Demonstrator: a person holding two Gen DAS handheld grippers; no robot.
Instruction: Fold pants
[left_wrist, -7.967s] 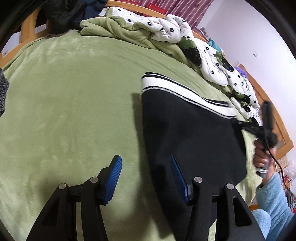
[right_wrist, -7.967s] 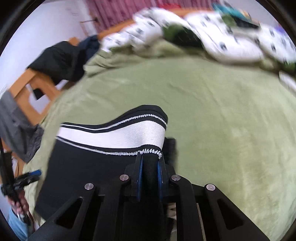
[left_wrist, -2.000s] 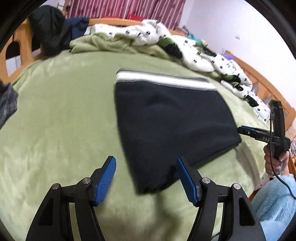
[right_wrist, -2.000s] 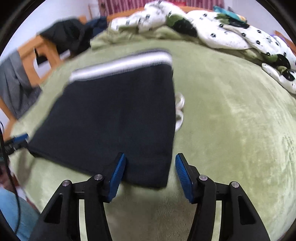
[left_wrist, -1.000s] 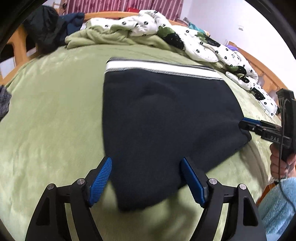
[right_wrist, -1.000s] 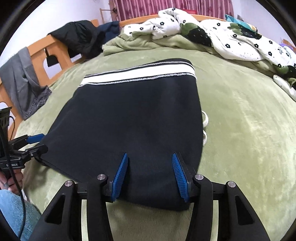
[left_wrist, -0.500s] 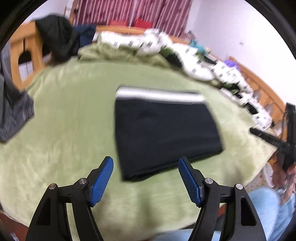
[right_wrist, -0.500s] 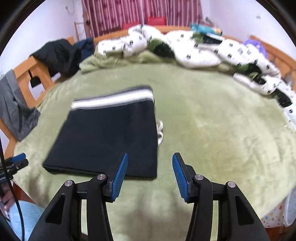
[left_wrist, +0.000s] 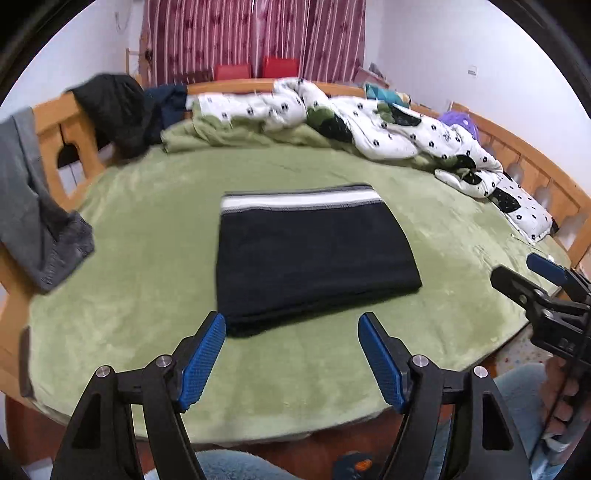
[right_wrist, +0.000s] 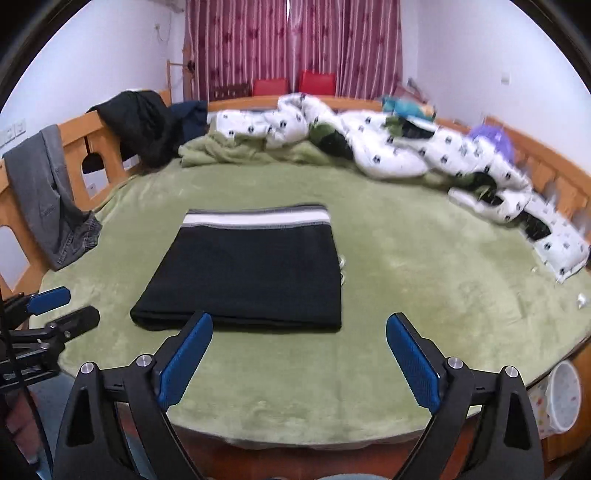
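The pants (right_wrist: 247, 273) lay folded flat on the green blanket (right_wrist: 424, 295), just ahead of both grippers. The left gripper (left_wrist: 291, 354) stood wide and empty; the right gripper (right_wrist: 299, 354) was opening, nothing between its jaws. Advisable: withdraw clear without snagging the near edge. No legible writing seen.

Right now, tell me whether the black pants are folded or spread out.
Folded. The black pants lie as one compact rectangle on the green blanket, striped waistband along the far edge.
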